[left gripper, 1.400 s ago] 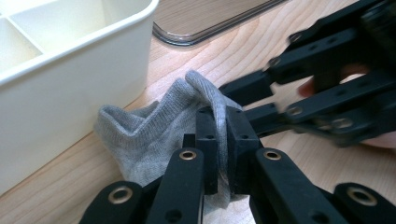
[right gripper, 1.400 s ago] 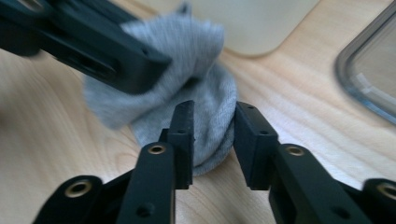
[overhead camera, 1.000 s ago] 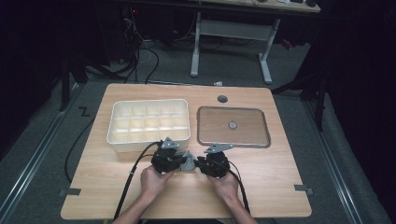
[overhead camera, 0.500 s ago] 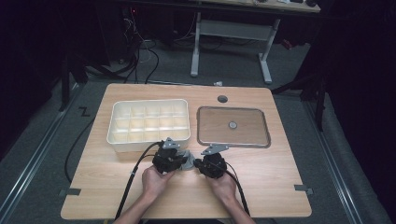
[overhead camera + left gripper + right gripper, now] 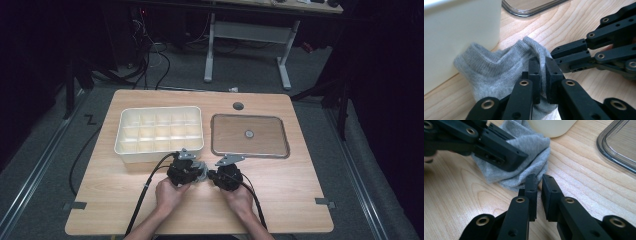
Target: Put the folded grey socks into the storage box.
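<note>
Table point(image 5: 300, 200): sock point(image 5: 499, 67) pinched in left gripper point(image 5: 542, 75) (bunched).

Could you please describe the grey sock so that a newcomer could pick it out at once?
Find the cream divided bin on the wooden table. Just below its front wall, a crumpled grey sock lies pinched by the left hand-held gripper. It is the only soft fabric thing there.

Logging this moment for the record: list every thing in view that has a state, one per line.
grey sock: crumpled on the table, against the bin's wall.
left gripper: shut on the sock's fabric.
right gripper: jaws nearly shut at the sock's edge; grip unclear.
compartment bin: upright, compartments empty.
clear lid: lying flat beside the bin, off it.
</note>
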Tool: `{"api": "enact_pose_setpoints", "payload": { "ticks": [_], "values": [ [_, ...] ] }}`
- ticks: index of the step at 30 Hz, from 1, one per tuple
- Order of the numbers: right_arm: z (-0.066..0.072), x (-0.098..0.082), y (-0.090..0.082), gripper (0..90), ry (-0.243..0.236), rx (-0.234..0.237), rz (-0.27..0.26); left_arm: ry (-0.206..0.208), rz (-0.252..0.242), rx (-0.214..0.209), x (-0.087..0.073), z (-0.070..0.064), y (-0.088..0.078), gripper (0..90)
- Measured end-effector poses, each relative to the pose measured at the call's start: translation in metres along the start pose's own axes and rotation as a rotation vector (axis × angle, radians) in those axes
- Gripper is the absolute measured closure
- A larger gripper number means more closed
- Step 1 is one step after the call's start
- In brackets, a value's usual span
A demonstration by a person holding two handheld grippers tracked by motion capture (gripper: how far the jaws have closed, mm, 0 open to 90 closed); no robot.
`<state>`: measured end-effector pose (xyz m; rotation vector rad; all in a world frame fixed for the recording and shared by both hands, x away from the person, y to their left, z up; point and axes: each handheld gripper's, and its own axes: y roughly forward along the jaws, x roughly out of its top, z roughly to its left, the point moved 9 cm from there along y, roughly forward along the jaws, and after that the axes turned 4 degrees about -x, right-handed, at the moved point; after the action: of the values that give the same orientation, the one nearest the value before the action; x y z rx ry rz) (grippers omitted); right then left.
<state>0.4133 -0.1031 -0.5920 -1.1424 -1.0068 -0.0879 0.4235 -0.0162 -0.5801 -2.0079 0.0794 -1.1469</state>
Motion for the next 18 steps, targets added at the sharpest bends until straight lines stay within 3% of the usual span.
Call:
{"api": "enact_pose_setpoints", "payload": {
  "ticks": [1,4,6,11,14,18],
  "values": [
    [0.0001,0.0,0.0,83.2,-0.003,-0.002,0.001,0.005,-0.001,0.006,-0.0004,-0.0003,0.0012,84.8],
    [0.0001,0.0001,0.0002,83.2,-0.012,-0.008,-0.002,0.08,-0.004,0.057,-0.0017,-0.0031,0.0046,85.8],
    [0.0006,-0.0001,0.0,83.1,-0.008,-0.01,0.0,0.09,-0.002,0.065,-0.0019,-0.0035,0.0047,85.9],
    [0.001,0.0002,0.0003,83.1,-0.012,-0.009,-0.002,0.067,0.006,0.064,-0.0012,-0.0036,0.0049,85.0],
    [0.001,0.0001,0.0002,82.9,-0.014,-0.008,-0.002,0.045,0.008,0.026,-0.0009,-0.0045,0.0037,79.9],
    [0.0013,0.0001,0.0001,82.9,-0.021,-0.011,-0.001,0.035,0.006,0.013,-0.0003,-0.0059,0.0024,76.6]
  ]
}}
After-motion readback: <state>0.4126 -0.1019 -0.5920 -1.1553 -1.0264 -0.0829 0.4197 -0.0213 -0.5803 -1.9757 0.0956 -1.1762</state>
